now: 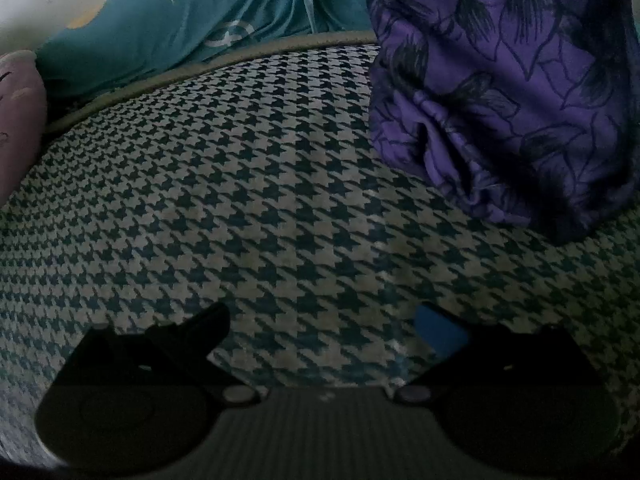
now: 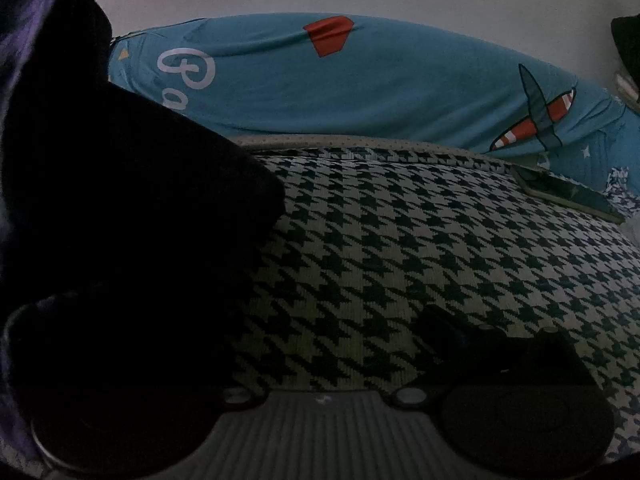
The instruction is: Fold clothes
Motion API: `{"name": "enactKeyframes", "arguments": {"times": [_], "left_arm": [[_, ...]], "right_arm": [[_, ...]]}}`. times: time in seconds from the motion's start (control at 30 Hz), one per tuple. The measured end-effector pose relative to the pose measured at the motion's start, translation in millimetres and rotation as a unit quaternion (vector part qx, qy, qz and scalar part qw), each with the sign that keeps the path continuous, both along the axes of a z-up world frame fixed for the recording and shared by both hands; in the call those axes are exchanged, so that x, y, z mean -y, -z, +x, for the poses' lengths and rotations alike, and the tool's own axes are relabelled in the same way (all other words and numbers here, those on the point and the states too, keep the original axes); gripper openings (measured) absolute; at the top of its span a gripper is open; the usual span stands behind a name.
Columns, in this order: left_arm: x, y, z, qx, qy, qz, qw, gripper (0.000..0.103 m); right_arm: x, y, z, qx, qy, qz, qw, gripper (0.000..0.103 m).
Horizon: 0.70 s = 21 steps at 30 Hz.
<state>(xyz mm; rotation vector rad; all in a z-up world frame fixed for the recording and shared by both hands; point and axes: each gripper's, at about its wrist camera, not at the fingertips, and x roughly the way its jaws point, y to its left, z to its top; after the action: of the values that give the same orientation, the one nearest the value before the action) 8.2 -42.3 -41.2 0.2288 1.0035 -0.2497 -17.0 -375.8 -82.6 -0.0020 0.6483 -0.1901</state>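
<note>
A purple garment with a dark leaf print hangs bunched at the upper right of the left wrist view, its lower edge touching the houndstooth mat. My left gripper is open and empty above the mat, left of and nearer than the garment. In the right wrist view the same garment is a dark mass covering the left half and draping over the left finger. My right gripper has its right finger visible over the mat; the jaws look apart.
A teal pillow with stars and plane prints lies along the mat's far edge. A pink cushion is at the far left. A phone lies at the mat's right edge. A pale wall is behind.
</note>
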Motion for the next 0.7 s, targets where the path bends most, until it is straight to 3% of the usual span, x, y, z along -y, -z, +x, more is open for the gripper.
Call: {"name": "enactKeyframes", "arguments": {"times": [0.7], "left_arm": [[-2.7,0.5,-1.0,-0.001,0.015,-0.007,0.9999,0.103]], "right_arm": [[1.5,-1.2,1.2,0.001,0.000,0.002,1.000,0.103]]}}
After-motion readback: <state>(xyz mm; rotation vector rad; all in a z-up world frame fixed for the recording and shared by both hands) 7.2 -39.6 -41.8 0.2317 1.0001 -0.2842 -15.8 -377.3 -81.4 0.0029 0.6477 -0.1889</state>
